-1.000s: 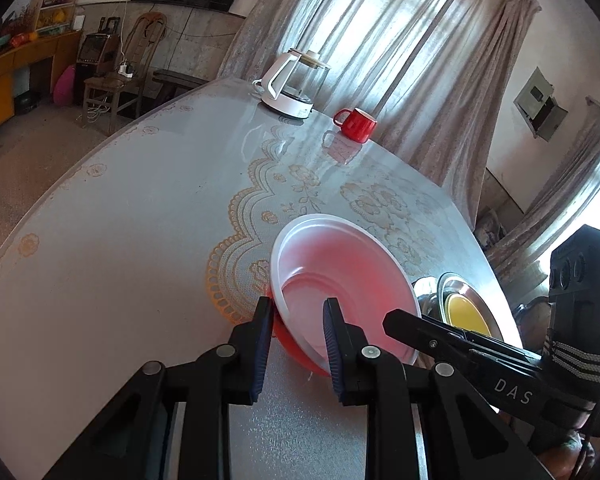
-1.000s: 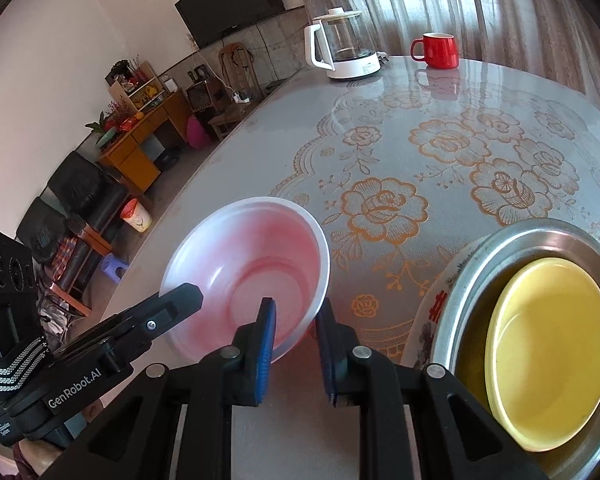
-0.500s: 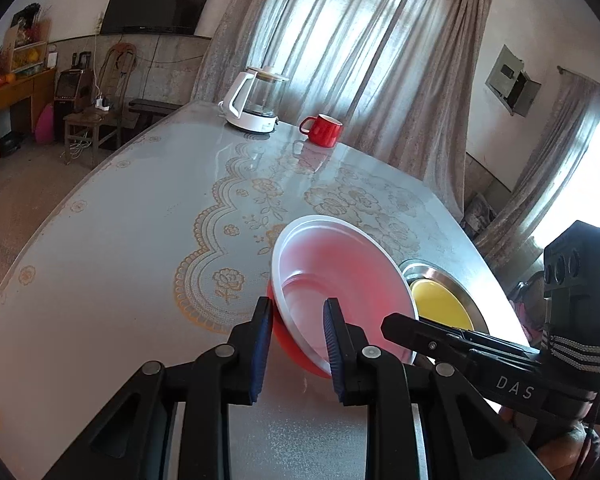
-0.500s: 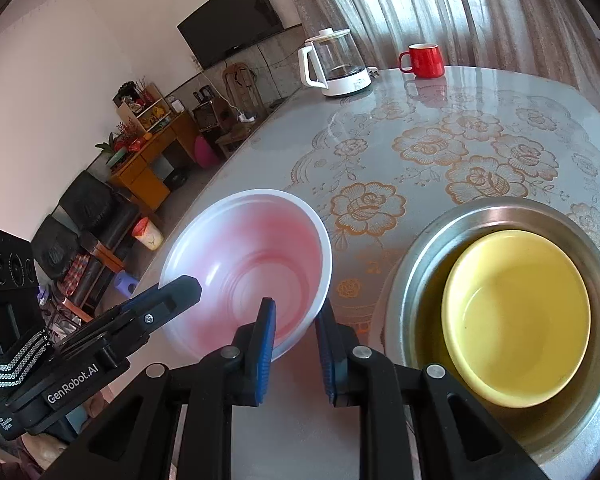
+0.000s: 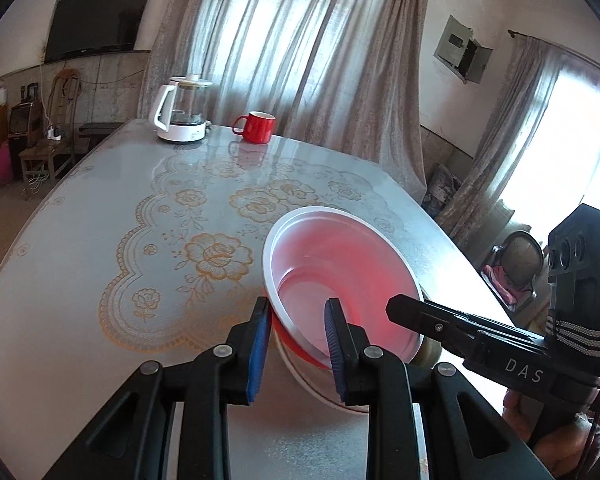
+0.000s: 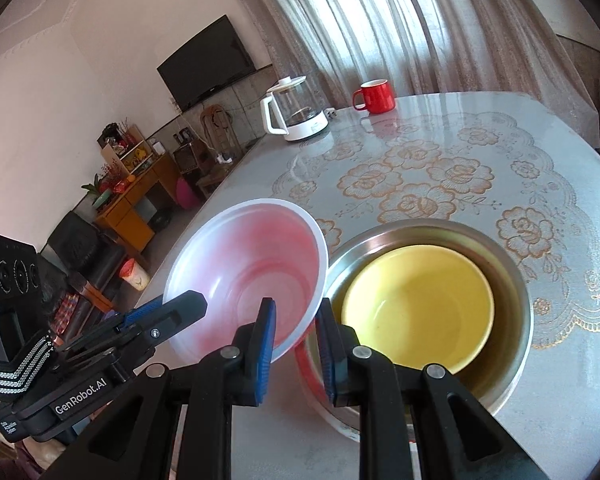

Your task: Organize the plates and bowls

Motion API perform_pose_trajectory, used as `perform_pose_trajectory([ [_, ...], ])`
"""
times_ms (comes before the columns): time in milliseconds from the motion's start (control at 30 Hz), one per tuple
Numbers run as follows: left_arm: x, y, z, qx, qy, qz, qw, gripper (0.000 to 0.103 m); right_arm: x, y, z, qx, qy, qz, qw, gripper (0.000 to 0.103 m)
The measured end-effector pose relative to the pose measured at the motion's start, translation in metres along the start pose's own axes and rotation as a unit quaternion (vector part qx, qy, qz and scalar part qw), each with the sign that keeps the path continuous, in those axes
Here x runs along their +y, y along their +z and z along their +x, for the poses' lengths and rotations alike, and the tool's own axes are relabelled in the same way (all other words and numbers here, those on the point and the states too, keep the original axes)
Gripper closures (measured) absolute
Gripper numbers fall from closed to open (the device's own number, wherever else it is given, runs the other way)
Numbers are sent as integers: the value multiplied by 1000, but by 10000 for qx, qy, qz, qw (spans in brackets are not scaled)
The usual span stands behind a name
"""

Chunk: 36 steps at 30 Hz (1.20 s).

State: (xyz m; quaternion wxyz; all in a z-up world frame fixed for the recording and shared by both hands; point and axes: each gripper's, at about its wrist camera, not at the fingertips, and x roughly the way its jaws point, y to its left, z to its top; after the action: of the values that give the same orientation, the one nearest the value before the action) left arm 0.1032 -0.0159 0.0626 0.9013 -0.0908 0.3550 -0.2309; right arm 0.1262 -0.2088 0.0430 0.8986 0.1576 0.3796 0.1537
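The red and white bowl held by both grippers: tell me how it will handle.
The red and white bowl is translucent and thin-walled, so probably light and flexible. Both the left gripper and right gripper pinch only its rim, so it may flex or slip.

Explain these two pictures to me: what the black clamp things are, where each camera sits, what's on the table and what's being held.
There is no machine arm here. A person holds a hand-held clamp in each hand, each with two blue-padded fingers and a wide-angle camera looking along them. One picture comes from the left gripper, the other from the right gripper. Both pinch the rim of one red-and-white bowl, from opposite sides. On the table beside it, a yellow bowl sits inside a steel bowl. Farther back stand a kettle and a red mug.
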Motion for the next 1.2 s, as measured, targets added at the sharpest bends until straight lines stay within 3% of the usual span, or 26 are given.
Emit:
perform_pose_trajectory([
  [233, -34, 14, 31, 337, -488, 234, 9980, 77, -38, 2, -28, -287, -465, 400, 9977, 84],
  [433, -45, 9, 63, 773, -598, 185, 9950, 76, -64, 0, -29, -224, -737, 687, 9947, 81],
  [600, -45, -3, 74, 915, -455, 236, 9945, 72, -78, -8, -15, 1, -802, 828, 9933, 81],
  [733, -47, -6, 69, 778, -287, 388, 9958, 61, -79, -11, -10, 49, -954, 792, 9923, 72],
  [867, -46, -7, 59, 583, -63, 460, 9972, 53, -74, -11, -15, -31, -1197, 643, 9907, 64],
  [1033, -42, -11, 45, 313, 377, 486, 9976, 35, -70, -14, -25, -211, -1455, 439, 9882, 59],
  [1200, -33, -18, 38, 197, 789, 379, 9960, 26, -58, -21, -35, -411, -1546, 243, 9868, 53],
])
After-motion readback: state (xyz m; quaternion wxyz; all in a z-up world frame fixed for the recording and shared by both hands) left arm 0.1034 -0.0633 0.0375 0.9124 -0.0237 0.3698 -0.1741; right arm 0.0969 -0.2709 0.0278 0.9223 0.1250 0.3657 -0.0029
